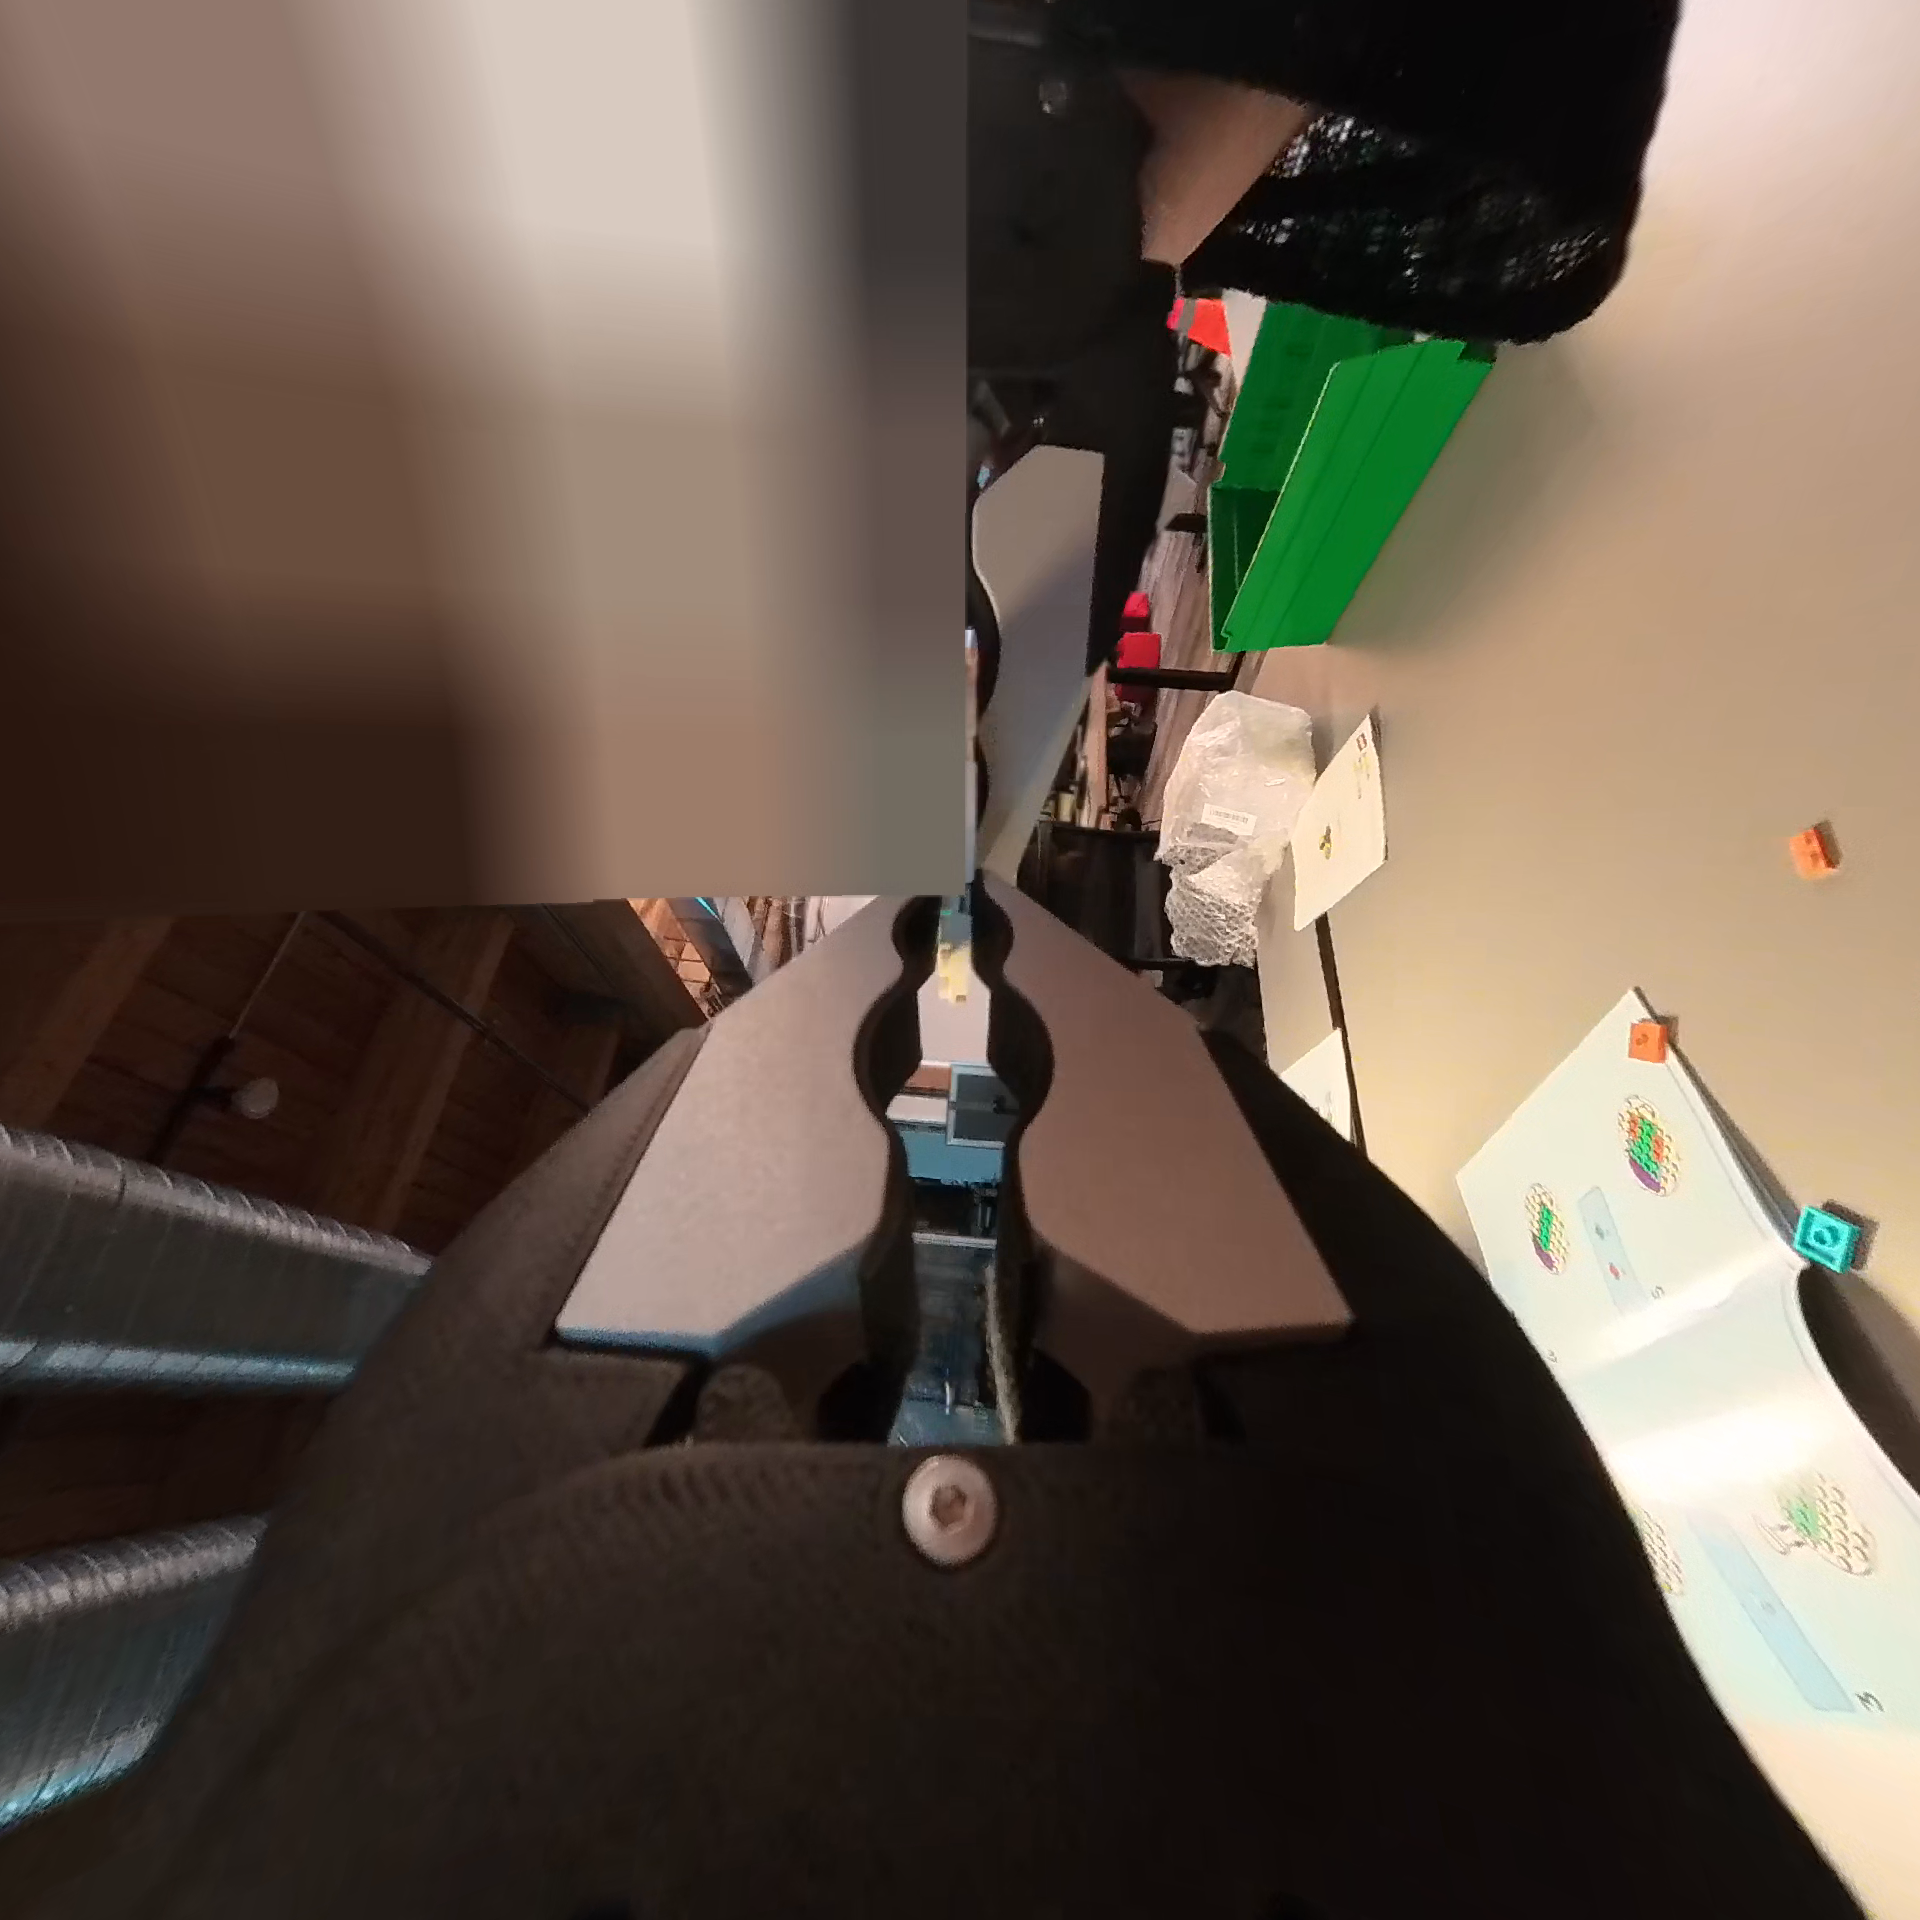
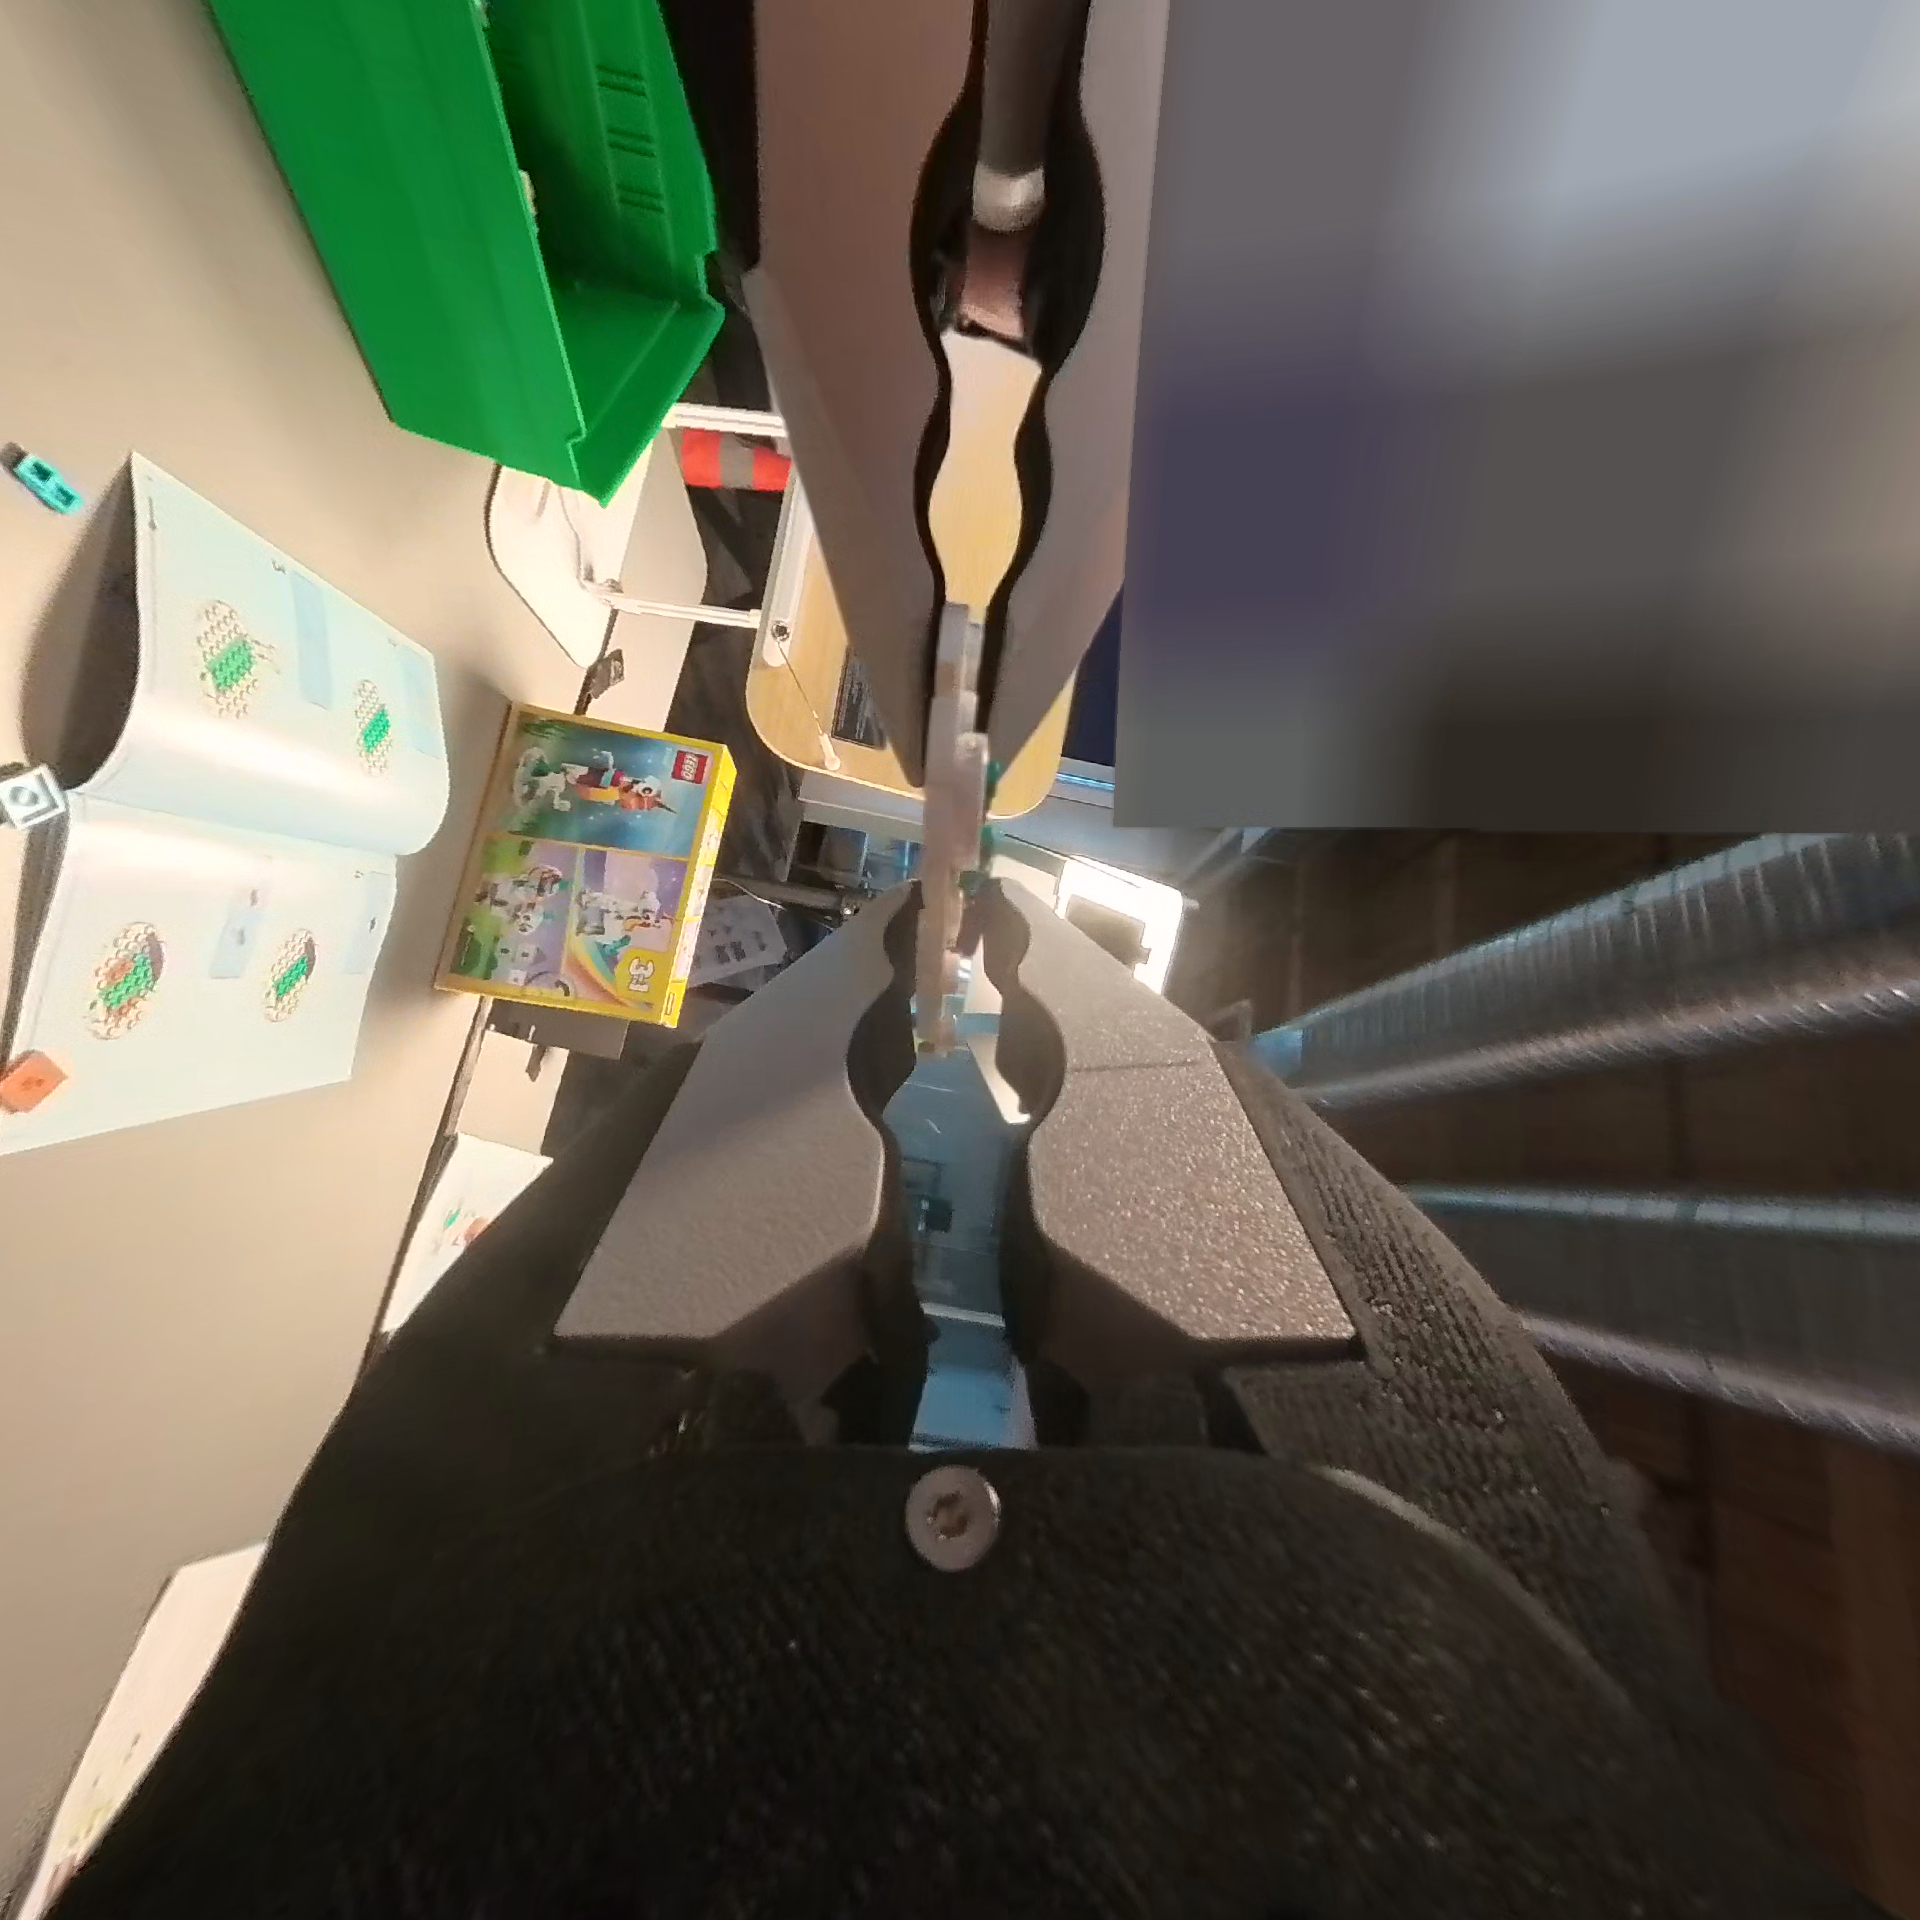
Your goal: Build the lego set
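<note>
A thin tan plate is held edge-on in mid air, well above the table, pinched from both ends by the two grippers. In the right wrist view the right gripper is seen closed on the near end of the plate, and the left gripper is seen opposite, closed on the far end. A few small green studs are seen on one face of the plate. In the left wrist view the left gripper is seen with its fingers drawn together on a pale sliver of the same plate.

The build is judged to be at an early stage: only the plate with a few green pieces can be made out, and the open booklet shows early steps with round plates. Loose bricks are still left on the table: an orange brick, a second orange brick on the booklet's corner, and a teal brick beside it. A green bin and the set's box lie farther off. Most of the set is judged still to be assembled
</note>
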Demonstrator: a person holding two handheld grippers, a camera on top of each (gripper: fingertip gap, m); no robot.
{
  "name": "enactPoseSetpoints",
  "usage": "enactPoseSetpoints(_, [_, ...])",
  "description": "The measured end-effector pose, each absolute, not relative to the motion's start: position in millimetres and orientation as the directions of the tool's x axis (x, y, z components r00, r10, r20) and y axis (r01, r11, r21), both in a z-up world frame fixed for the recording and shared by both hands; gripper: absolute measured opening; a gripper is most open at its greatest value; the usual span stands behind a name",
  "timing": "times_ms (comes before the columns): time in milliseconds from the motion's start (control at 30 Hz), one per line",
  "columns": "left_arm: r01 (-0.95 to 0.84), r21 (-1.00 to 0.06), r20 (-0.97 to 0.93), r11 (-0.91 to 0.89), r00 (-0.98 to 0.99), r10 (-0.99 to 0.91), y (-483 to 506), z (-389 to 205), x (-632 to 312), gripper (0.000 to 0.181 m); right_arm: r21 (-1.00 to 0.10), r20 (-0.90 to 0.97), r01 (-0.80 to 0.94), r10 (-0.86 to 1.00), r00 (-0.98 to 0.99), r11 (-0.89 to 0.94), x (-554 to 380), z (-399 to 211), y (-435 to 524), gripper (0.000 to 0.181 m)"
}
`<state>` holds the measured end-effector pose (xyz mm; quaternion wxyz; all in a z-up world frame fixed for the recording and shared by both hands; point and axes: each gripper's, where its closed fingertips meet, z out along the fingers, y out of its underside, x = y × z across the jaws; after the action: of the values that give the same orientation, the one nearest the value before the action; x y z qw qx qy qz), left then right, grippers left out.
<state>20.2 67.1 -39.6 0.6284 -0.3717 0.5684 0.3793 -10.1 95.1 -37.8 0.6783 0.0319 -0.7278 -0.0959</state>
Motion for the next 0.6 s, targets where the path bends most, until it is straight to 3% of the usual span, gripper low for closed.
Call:
enactPoseSetpoints(267, [-0.901,-0.029,-0.997,0.432,0.056,0.05,71.0,-42.1,21.5,0.005,0.263,0.965,0.107,-0.26,-0.048,0.959,-7.7,-37.0,98.5,0.008])
enactPoseSetpoints(367, [-0.896,-0.071,-0.995,0.438,0.092,0.028,70.6,-40.3,20.2,0.004,0.144,0.987,0.08,-0.137,-0.083,0.986,-8.8,-41.3,97.4,0.01])
enactPoseSetpoints(467, [-0.895,-0.128,-0.989,0.428,0.146,0.01,76.1,-37.3,13.0,0.004,0.014,0.991,0.096,-0.001,-0.134,0.995,-11.5,-44.4,100.3,0.046])
enactPoseSetpoints(600, [-0.836,-0.29,-0.956,0.466,0.279,-0.093,78.6,-33.8,3.7,0.005,-0.101,0.981,0.068,0.111,-0.156,0.993,-11.8,-42.7,100.6,0.052])
